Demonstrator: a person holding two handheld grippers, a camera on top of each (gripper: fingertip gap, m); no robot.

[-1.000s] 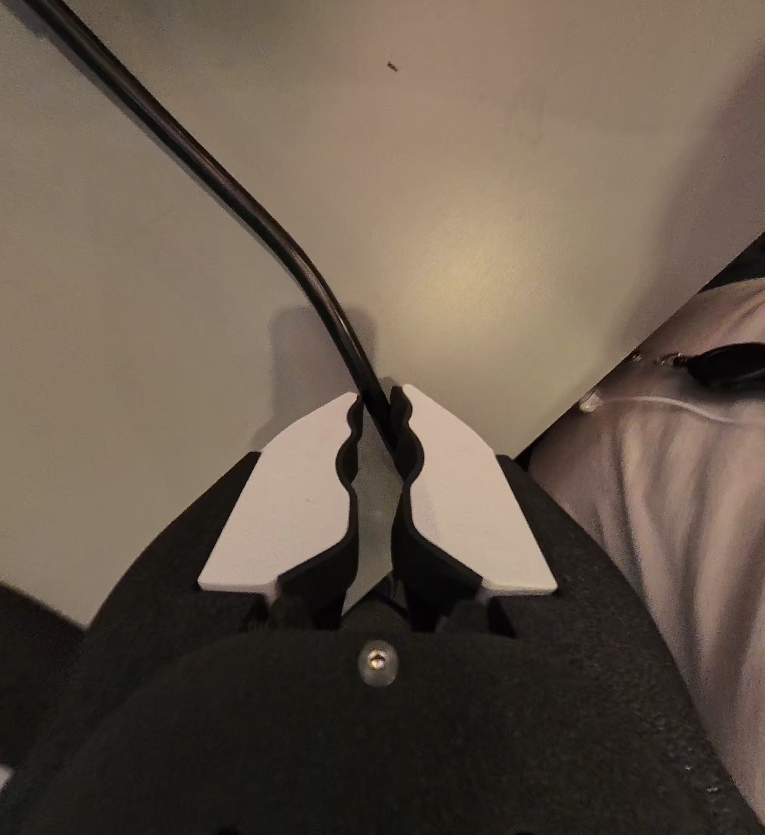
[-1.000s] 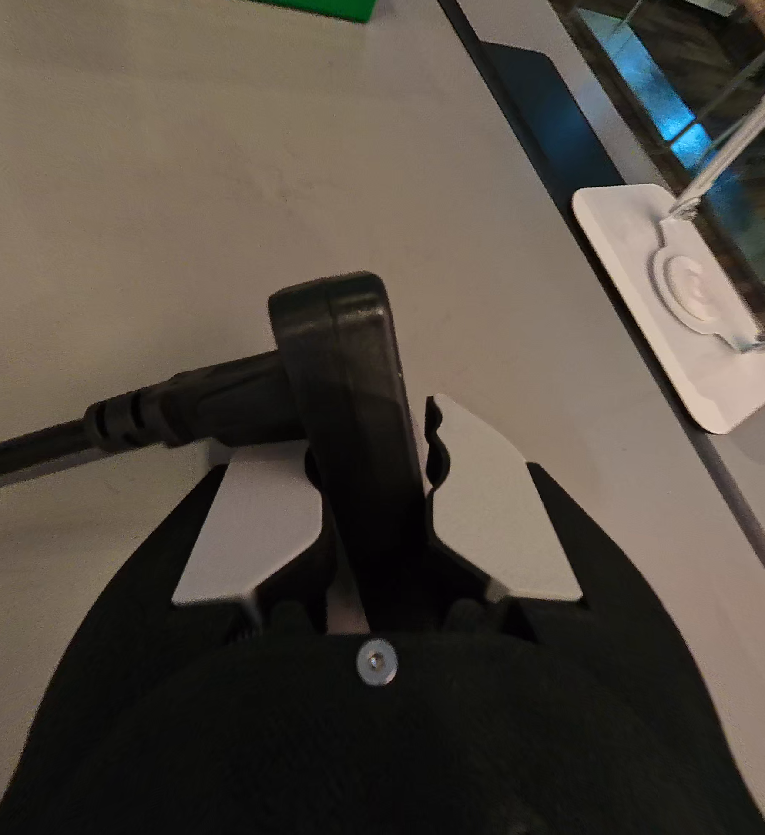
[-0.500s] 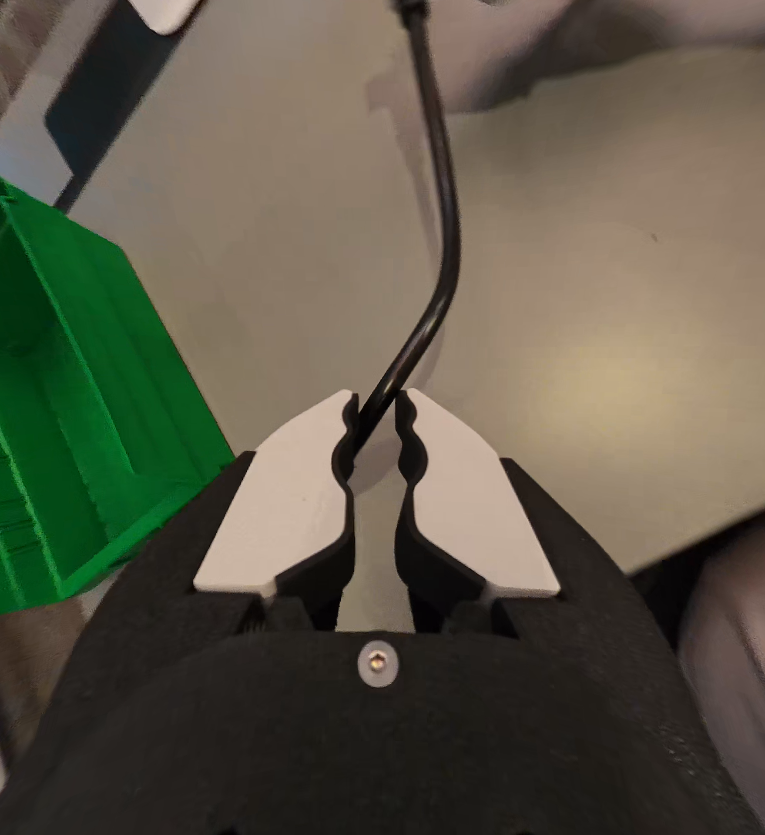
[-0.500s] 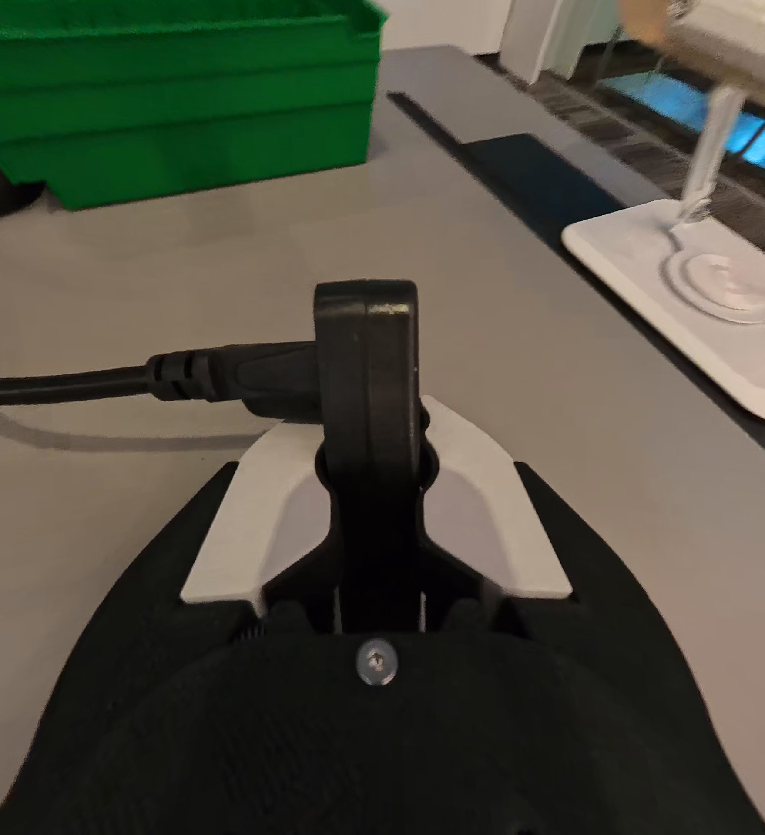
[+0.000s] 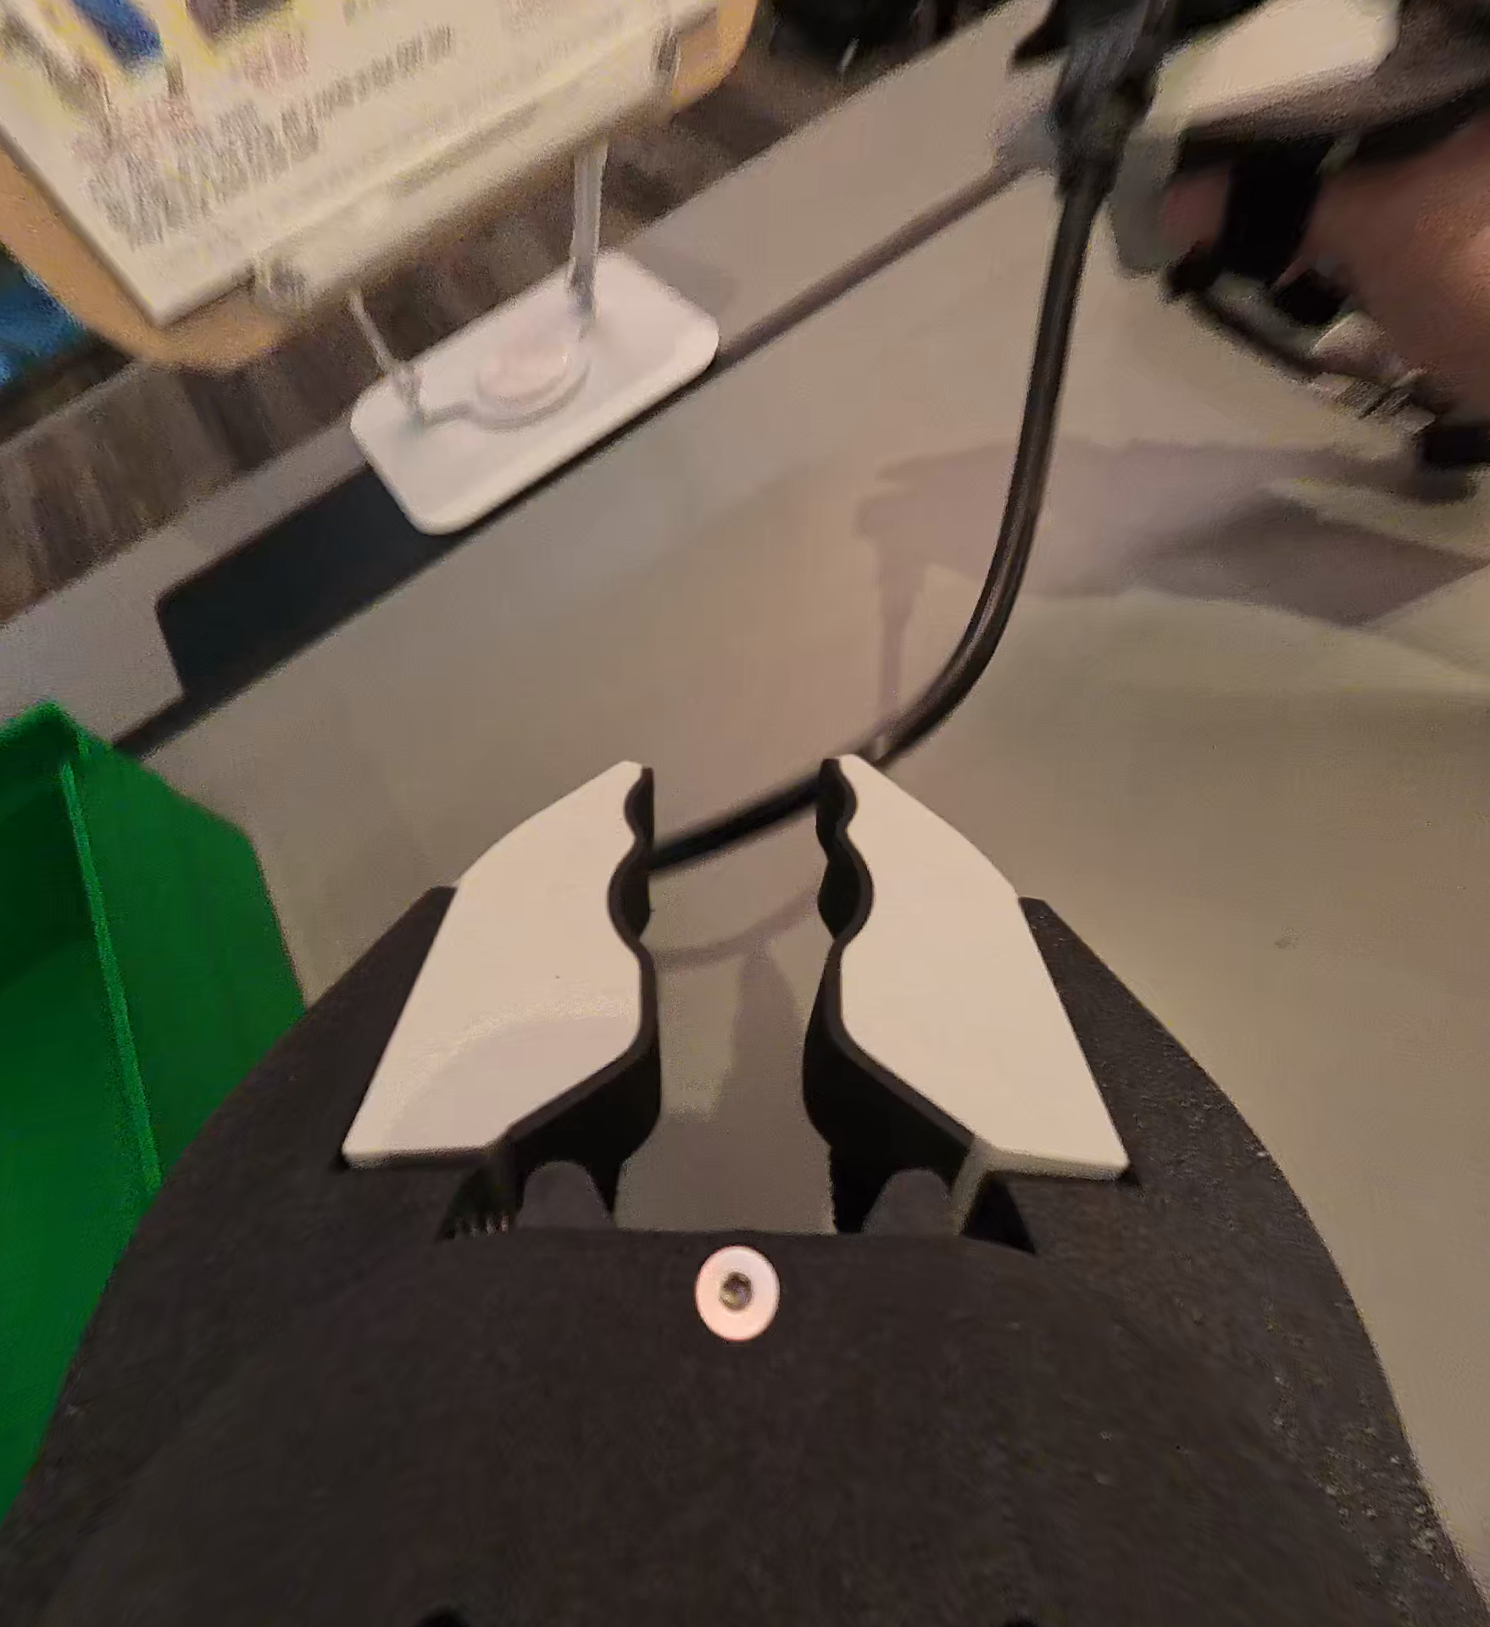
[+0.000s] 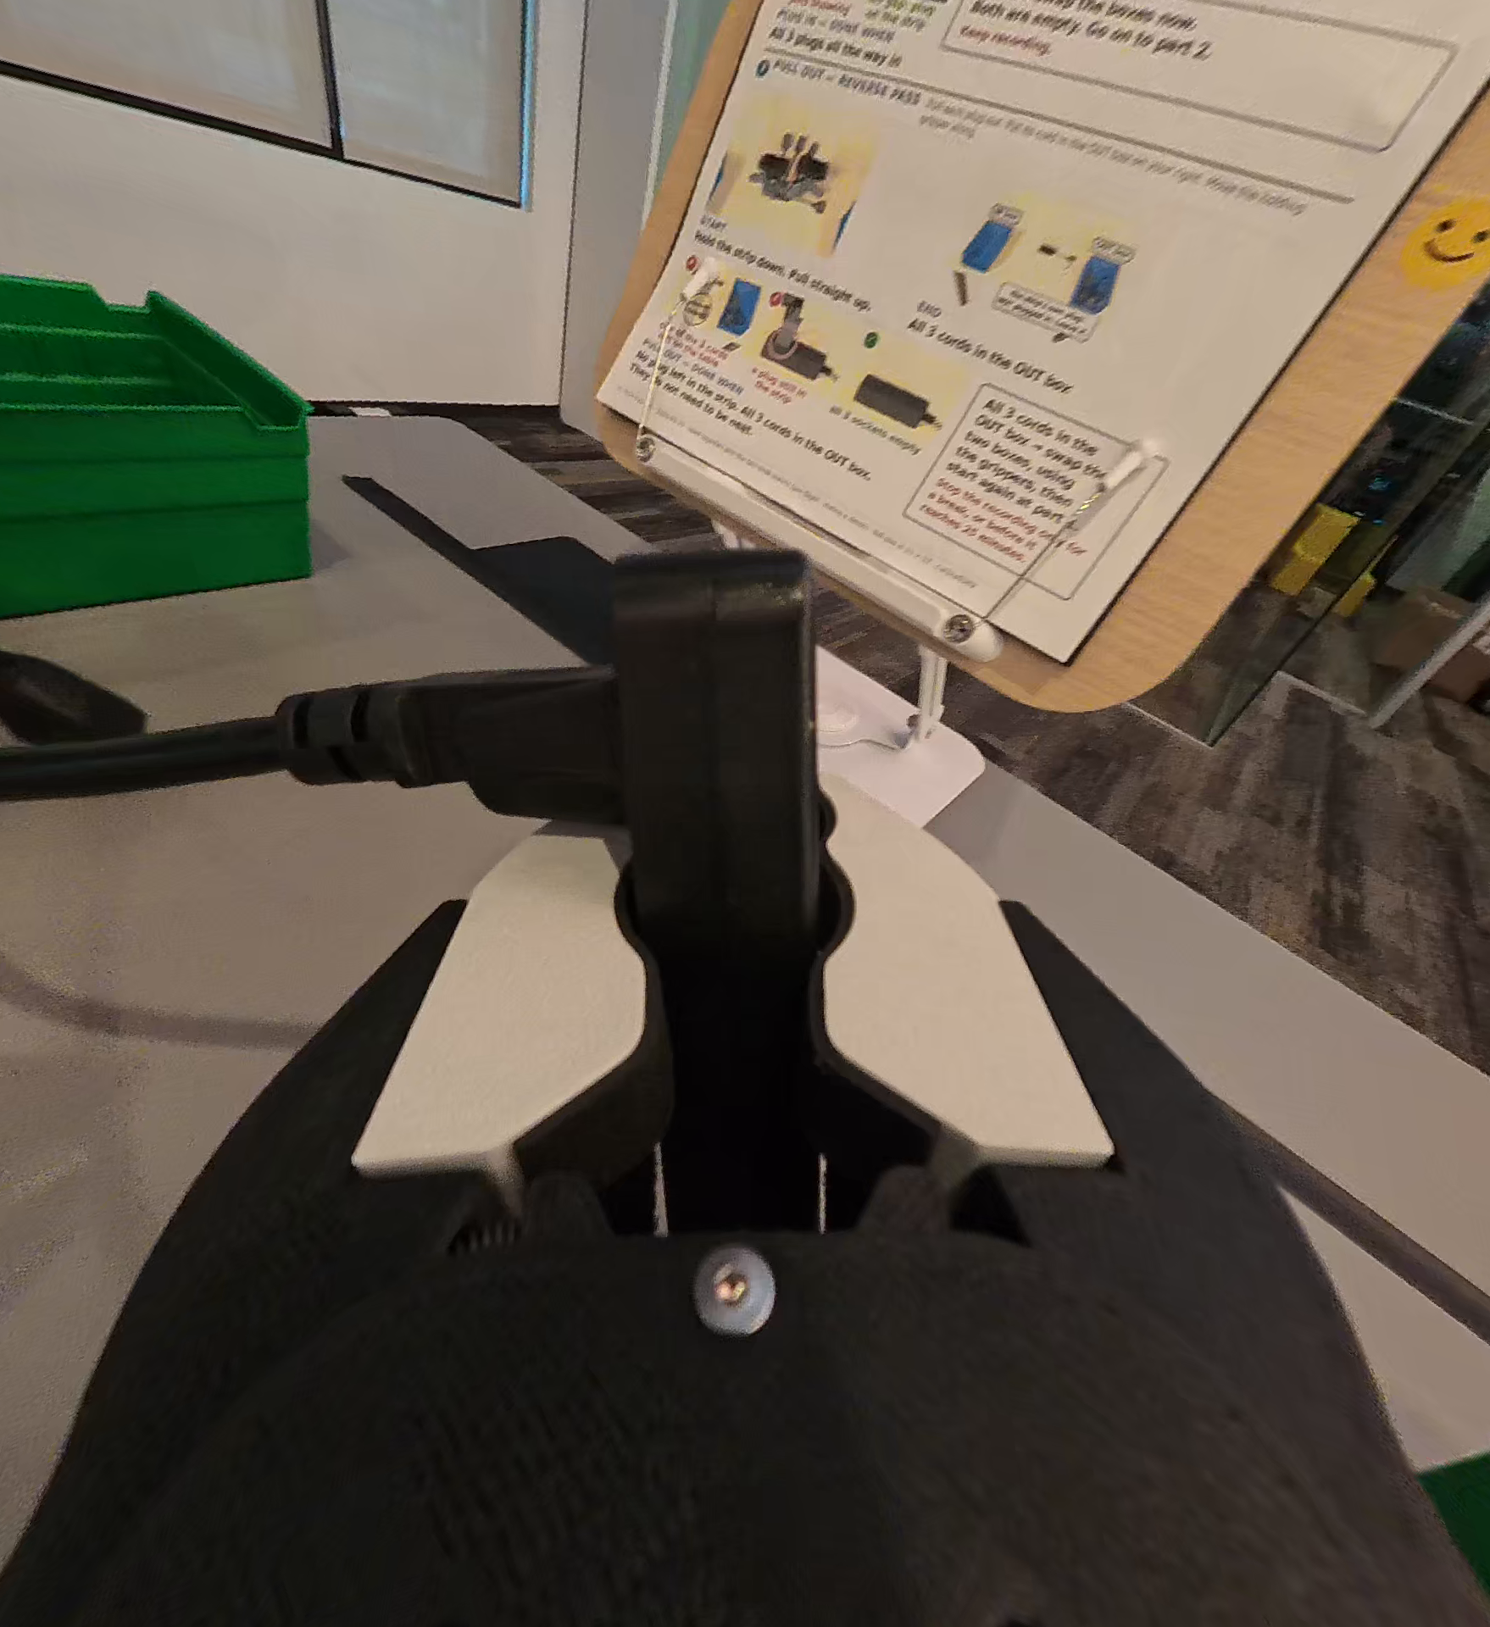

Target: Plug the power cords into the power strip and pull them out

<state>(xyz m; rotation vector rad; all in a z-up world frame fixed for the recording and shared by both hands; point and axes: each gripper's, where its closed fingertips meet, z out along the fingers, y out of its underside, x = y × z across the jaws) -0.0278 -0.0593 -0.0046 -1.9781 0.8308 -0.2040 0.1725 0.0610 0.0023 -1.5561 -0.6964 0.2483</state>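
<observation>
While the right gripper (image 6: 728,845) clamps its jaws on the flat black plastic plug (image 6: 711,704), the left gripper (image 5: 734,814) has its jaws parted, gripping nothing. Between them crosses the thin black power cord (image 5: 1028,493), which rises from the grey tabletop (image 5: 1164,880) beside a green plastic bin (image 5: 63,968).

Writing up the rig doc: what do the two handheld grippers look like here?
Both match. The left gripper and right gripper each have a rough, matte black body that widens toward the camera, a silver hex screw on the midline, and two pale grey fingers with wavy black inner pads. No cables or markings show on either.
</observation>
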